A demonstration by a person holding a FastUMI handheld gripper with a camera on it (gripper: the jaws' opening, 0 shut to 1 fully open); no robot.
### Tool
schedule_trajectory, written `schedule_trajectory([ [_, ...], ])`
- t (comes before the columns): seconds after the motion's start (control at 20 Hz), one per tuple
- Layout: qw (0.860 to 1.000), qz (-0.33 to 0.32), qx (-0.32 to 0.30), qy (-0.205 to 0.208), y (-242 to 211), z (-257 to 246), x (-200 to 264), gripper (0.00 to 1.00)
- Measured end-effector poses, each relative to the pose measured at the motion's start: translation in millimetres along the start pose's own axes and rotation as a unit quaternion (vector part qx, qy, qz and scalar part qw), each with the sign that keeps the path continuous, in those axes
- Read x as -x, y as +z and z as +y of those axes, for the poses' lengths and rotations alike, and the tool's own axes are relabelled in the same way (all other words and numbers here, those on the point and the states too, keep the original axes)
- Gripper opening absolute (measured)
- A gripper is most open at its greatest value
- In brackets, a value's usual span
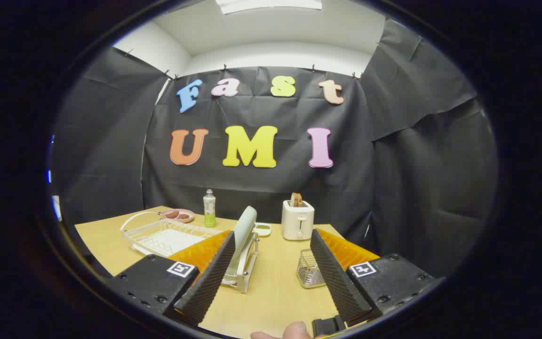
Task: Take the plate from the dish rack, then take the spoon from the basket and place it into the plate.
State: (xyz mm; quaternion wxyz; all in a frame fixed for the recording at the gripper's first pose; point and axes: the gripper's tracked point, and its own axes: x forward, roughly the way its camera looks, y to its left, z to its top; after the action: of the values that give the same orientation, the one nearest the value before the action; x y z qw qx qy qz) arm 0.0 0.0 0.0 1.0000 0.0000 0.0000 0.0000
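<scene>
One pale green plate (245,228) stands on edge in a small dish rack (242,268) at lower centre of the frame, just ahead of the hand-held gripper (271,278), beside its left finger; the fingers are spread wide, holding nothing. Lower right, a wire basket (309,269) sits on the table (271,292).

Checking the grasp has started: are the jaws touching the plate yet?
Apart. The gripper view shows the gripper open, with the plate upright in its dish rack beyond the jaws.
</scene>
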Motion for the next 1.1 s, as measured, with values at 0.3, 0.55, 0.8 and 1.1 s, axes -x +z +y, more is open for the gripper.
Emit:
schedule_trajectory([
  [0.3, 1.000, -0.011, -0.005, 0.000, 10.1, 0.3, 2.4, 1.00],
  [0.55, 1.000, -0.010, -0.016, -0.003, 11.8, -0.2, 2.6, 1.00],
  [0.8, 0.999, -0.005, -0.033, 0.003, 15.6, 1.7, 1.5, 1.00],
  [1.1, 0.999, 0.015, -0.033, 0.027, 41.0, 5.8, -9.1, 1.00],
])
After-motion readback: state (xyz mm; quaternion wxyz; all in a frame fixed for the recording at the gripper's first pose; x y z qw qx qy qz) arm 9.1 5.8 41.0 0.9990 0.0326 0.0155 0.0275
